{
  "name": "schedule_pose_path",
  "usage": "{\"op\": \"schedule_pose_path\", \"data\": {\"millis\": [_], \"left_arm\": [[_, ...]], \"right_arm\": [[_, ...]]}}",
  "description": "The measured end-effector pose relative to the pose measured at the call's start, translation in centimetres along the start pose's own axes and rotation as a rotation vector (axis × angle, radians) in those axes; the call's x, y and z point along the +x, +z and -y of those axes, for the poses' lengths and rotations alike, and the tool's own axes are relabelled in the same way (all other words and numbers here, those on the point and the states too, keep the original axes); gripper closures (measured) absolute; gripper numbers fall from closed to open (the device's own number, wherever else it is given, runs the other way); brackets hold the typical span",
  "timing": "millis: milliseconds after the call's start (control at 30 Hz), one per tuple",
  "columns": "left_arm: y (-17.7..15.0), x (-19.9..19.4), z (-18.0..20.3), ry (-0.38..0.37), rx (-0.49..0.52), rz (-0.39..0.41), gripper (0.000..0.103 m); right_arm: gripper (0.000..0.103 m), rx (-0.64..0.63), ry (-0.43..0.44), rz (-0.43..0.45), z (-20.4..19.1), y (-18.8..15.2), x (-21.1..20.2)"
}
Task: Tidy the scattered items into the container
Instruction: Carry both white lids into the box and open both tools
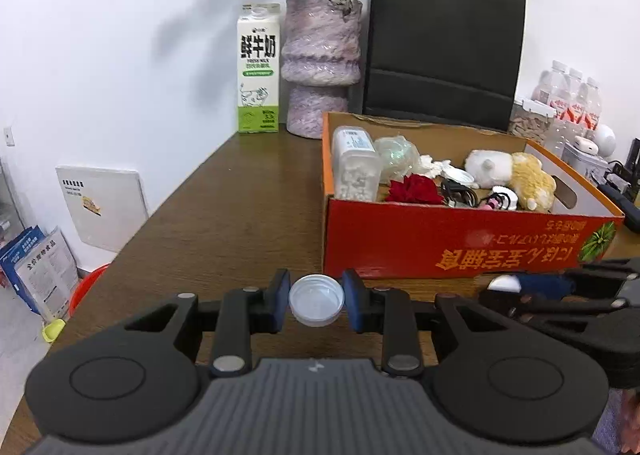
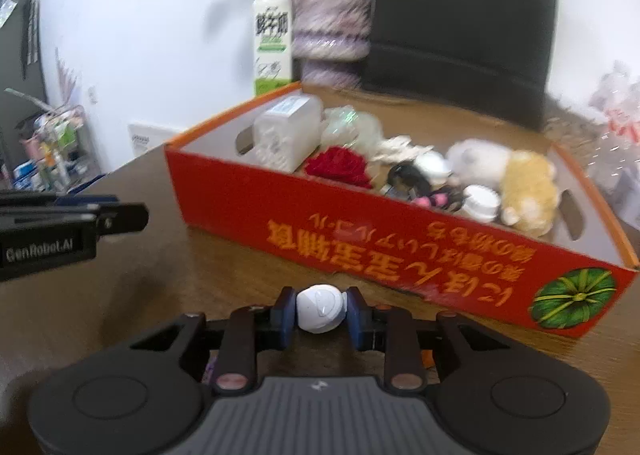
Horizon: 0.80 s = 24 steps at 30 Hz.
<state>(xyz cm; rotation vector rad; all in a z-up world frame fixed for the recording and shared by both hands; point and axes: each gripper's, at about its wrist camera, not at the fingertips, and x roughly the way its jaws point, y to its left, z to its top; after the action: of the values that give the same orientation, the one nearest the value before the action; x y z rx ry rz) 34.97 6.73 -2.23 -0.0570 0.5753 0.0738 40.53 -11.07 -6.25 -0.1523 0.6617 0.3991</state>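
Observation:
My left gripper (image 1: pixel 316 305) is shut on a white plastic bottle cap (image 1: pixel 316 303), held just above the brown table, short of the red cardboard box (image 1: pixel 440 243). My right gripper (image 2: pixel 321 313) is shut on a small white rounded object (image 2: pixel 320 309), close to the box's red front wall (image 2: pixel 360 239). The box holds a clear jar of white pieces (image 1: pixel 354 163), a red flower (image 1: pixel 414 189), plush toys (image 1: pixel 516 175), cables and small white items. In the left wrist view the right gripper (image 1: pixel 508 285) shows at the right edge; in the right wrist view the left gripper's fingers (image 2: pixel 100 215) show at the left.
Behind the box stand a milk carton (image 1: pixel 258 69), a purple vase with dried flowers (image 1: pixel 320 63) and a black paper bag (image 1: pixel 440 51). Water bottles (image 1: pixel 568 95) and white gadgets crowd the far right. The table's left edge (image 1: pixel 160 207) drops to the floor with boxes.

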Motion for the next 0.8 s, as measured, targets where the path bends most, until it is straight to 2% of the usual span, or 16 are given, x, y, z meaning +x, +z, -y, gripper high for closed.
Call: {"op": "schedule_pose_path", "data": {"millis": [167,400,567,700,800], "left_arm": [[-0.2,0.0,0.5,-0.047,0.006,-0.026,0.073],[-0.4,-6.0,2.0,-0.161,-0.032,0.007,0.073],[-2.7,-11.2,2.2,-0.205,-0.084,0.016,0.073],[-6.1,-15.3,3.3,-0.180,-0.082,0.013,0.073],[-8.3,-17.4,3.9,-0.163,-0.075,-0.014,0.073]], "right_arm": [[0.077,0.040,-0.015,0.082,0.9,0.0,-4.2],[0.077,0.089,-0.117,0.134,4.9,-1.0,-11.5],[0.077,0.152,-0.151,0.145,5.7,-3.9,-16.9],[0.077,0.215,-0.083,0.173,3.7,-7.8,-20.7],[0.077,0.232,-0.082,0.178,2.1,-10.7,-22.4]]}}
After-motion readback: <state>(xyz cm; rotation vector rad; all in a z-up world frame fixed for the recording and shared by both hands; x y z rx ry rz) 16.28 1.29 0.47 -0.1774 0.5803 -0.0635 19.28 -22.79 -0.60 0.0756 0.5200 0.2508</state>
